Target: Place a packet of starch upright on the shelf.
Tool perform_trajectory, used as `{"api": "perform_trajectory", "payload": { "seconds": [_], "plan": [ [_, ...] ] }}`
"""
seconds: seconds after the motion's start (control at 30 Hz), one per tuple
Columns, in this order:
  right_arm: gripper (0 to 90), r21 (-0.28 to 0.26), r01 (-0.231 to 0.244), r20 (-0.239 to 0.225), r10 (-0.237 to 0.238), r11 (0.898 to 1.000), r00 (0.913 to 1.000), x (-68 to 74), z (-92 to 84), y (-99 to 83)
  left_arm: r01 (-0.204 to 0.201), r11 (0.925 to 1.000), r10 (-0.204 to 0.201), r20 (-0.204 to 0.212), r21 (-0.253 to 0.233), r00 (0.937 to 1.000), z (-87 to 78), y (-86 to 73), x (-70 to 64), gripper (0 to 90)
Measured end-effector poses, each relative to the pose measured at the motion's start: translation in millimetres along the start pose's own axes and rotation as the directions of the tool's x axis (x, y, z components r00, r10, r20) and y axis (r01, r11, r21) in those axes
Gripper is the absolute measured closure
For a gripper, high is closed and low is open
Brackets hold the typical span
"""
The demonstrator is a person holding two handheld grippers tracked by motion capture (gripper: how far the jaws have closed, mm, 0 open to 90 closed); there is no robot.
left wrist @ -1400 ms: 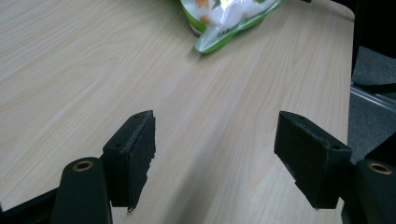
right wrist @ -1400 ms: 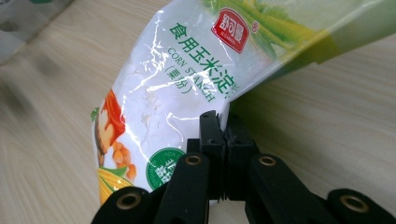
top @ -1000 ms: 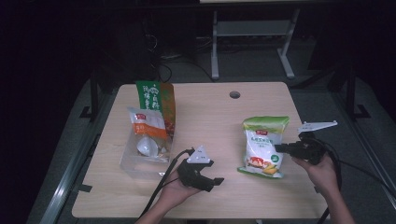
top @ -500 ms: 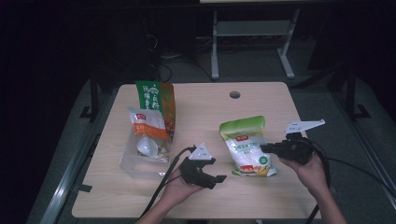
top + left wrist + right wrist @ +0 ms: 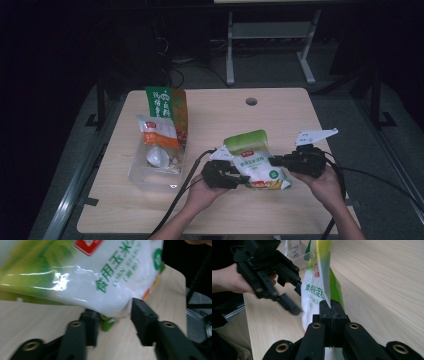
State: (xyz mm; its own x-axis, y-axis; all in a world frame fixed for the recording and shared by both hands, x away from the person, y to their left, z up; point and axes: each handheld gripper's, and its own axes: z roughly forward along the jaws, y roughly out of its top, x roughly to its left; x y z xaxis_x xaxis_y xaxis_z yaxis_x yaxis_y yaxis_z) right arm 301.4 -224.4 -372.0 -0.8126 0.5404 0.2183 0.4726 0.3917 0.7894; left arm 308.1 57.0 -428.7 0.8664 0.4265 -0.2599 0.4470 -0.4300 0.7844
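Observation:
A white and green bag of corn starch (image 5: 252, 162) hangs just over the table's near middle, between the two hands. My right gripper (image 5: 277, 161) is shut on the bag's right edge; in the right gripper view the thin seam (image 5: 325, 277) runs down into the shut jaws (image 5: 331, 307). My left gripper (image 5: 235, 177) reaches in from the left. Its jaws have just been closing, and the bag's lower corner (image 5: 117, 307) sits between them (image 5: 113, 317). I see no firm squeeze from its pads.
A clear plastic tub (image 5: 145, 177) holding a white and orange packet (image 5: 157, 135) stands at the left. A tall green and orange bag (image 5: 167, 107) leans behind it. The table (image 5: 280, 115) has a cable hole (image 5: 251, 101) at the back. Cables trail off the front edge.
The right gripper has carried the bag leftward and lifted it off the table toward the left gripper. The left gripper's jaws have narrowed around the bag's lower corner.

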Motion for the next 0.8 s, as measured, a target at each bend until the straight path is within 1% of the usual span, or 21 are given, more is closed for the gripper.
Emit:
{"api": "perform_trajectory", "payload": {
  "seconds": [0.07,0.17,0.23,0.27,0.37,0.43,0.53,0.6,0.67,0.73,0.8],
  "plan": [
    [89.4,-0.002,0.005,-0.005,-0.005,1.0,1.0,1.4,1.6,1.7,0.035,0.9991,-0.035,0.007,-0.023,0.9994,-2.3,0.3,2.4,65.6],
    [89.4,-0.015,0.01,-0.022,-0.011,1.0,0.9997,4.1,4.3,5.5,0.037,0.9982,-0.038,-0.014,-0.046,0.9992,-8.8,1.3,4.2,73.5],
    [89.4,-0.021,0.023,-0.027,-0.023,1.0,0.9994,6.8,7.7,9.4,0.024,0.9979,-0.026,-0.04,-0.06,0.9989,-15.4,2.1,5.6,78.1],
    [89.4,-0.024,0.025,-0.029,-0.026,0.999,0.9992,8.0,9.6,11.3,0.038,0.9963,-0.042,-0.045,-0.077,0.9981,-18.4,2.2,5.6,79.8],
    [89.4,-0.04,0.032,-0.038,-0.034,0.999,0.9987,10.2,17.9,15.9,0.037,0.9955,-0.044,-0.076,-0.087,0.9961,-28.5,2.0,8.0,83.2],
    [89.4,-0.044,0.04,-0.035,-0.042,0.998,0.9985,11.6,24.4,17.5,0.032,0.9958,-0.04,-0.098,-0.086,0.9943,-34.2,0.2,9.6,84.0],
    [89.2,-0.031,0.052,-0.039,-0.054,0.998,0.9978,12.4,33.7,17.0,0.022,0.9963,-0.033,-0.127,-0.083,0.9914,-38.7,-3.9,10.1,84.9],
    [89.1,-0.031,0.058,-0.045,-0.059,0.998,0.9972,13.0,38.9,13.9,0.019,0.9974,-0.028,-0.132,-0.07,0.9909,-38.8,-7.3,10.1,85.3],
    [88.8,-0.013,0.065,-0.038,-0.066,0.998,0.9971,13.4,42.4,10.5,0.013,0.9979,-0.022,-0.132,-0.064,0.9911,-38.2,-10.1,8.9,85.4],
    [88.3,-0.004,0.066,-0.036,-0.066,0.998,0.9972,14.2,42.2,7.2,0.0,0.998,-0.008,-0.133,-0.064,0.9911,-37.6,-10.9,6.2,85.4],
    [87.5,0.01,0.07,-0.031,-0.07,0.997,0.9971,13.9,40.7,5.2,-0.023,0.9983,0.015,-0.138,-0.054,0.9904,-37.3,-10.9,3.4,85.2]
  ]
}}
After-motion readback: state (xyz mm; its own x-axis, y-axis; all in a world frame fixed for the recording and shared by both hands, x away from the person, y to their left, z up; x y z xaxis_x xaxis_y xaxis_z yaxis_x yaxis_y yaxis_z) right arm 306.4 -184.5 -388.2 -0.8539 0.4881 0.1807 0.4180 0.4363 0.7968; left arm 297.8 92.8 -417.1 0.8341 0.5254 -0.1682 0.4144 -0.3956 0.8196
